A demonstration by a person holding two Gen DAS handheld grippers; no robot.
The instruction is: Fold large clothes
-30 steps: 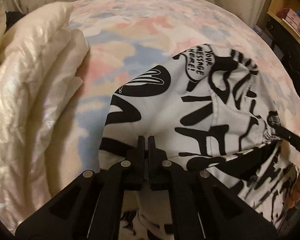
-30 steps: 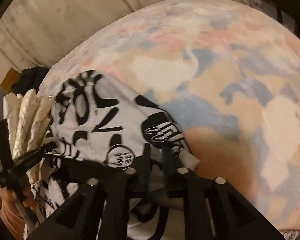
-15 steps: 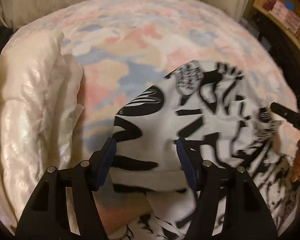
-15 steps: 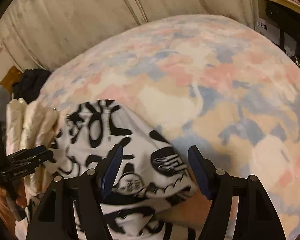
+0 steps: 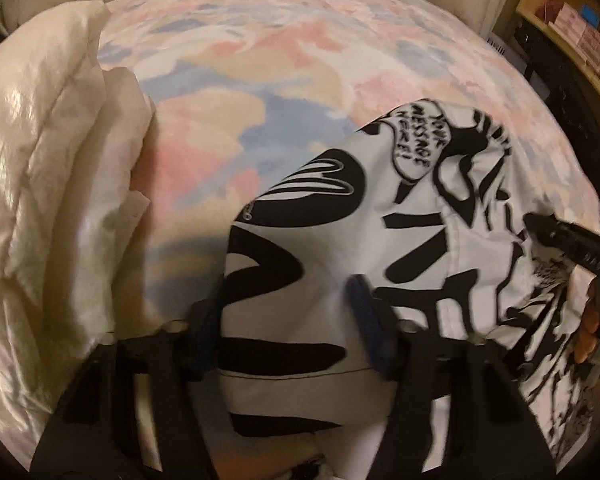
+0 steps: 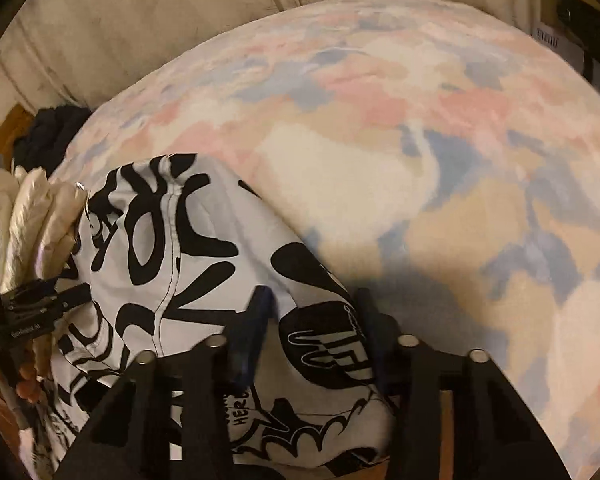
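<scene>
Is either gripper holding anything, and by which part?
Nothing gripped: left gripper and right gripper, jaws just closing, straddle the printed garment without pinching it.

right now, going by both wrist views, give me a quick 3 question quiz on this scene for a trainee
1. True or false: the black-and-white printed garment lies on a plain white sheet.
2. Multiple choice: what sits beside the garment on the side of the left gripper? A) a cream quilted bundle B) a laundry basket C) a pair of shoes
3. Short answer: what lies between the fingers of the right gripper, and are the jaws apart?

Key
1. False: it lies on a pastel pink, blue and cream bedspread.
2. A: the cream quilted bundle.
3. A corner of the garment; the jaws stand apart, having just been closing, as have the left gripper's.
</scene>
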